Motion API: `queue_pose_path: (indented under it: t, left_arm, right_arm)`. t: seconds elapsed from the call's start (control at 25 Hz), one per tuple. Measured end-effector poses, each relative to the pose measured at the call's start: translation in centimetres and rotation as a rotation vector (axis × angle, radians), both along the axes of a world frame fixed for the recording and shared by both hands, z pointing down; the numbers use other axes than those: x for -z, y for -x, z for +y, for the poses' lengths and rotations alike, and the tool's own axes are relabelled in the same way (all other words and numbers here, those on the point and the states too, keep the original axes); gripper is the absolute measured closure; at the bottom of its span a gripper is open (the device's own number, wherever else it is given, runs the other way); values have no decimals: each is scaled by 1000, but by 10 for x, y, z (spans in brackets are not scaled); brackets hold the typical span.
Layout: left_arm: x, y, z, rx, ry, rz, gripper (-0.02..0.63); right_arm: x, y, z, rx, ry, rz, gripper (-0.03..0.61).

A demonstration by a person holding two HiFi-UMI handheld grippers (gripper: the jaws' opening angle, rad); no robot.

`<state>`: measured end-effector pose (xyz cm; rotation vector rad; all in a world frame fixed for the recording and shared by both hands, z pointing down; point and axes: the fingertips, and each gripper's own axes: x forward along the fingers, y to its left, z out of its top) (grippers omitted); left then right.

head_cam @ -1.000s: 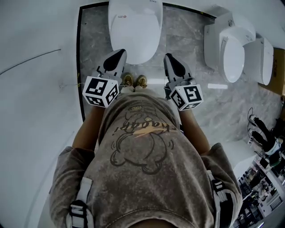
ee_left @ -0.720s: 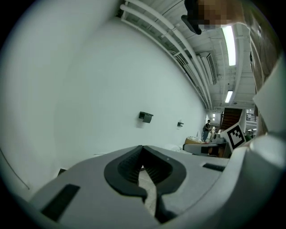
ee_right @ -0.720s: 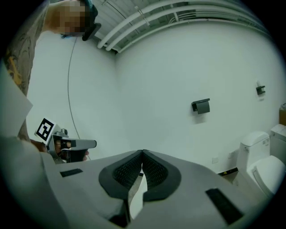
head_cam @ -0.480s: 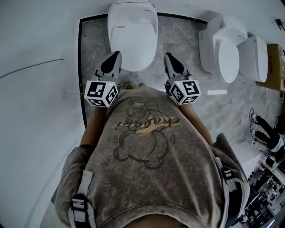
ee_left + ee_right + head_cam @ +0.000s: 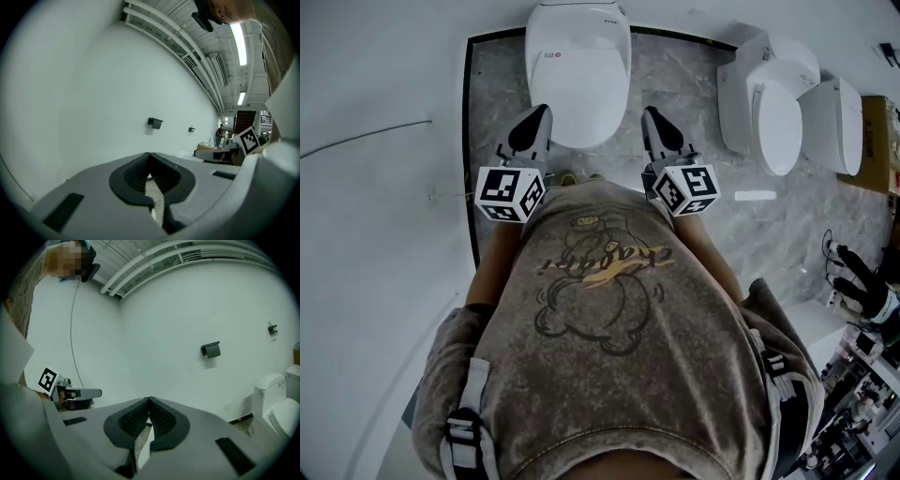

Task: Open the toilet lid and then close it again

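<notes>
The left gripper and right gripper, fingers clenched on nothing, flank the shut toilet lid at twelve o'clock. Clenched fingers could skid off its smooth rim.

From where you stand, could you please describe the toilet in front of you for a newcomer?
Find the grey marble floor edged in black. The toilet stands at its far left, lid closed, between the left tool and right tool. Its two neighbours sit together to the right.
</notes>
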<state>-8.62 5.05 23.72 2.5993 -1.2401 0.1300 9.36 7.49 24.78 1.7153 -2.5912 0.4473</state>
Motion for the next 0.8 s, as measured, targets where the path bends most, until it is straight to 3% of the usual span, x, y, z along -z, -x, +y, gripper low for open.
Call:
queue_pose_path:
  t: [0.8]
  left_arm:
    - [4, -7, 11, 12, 6, -8, 605]
  right_arm:
    - [-1, -11, 11, 26, 3, 6, 552]
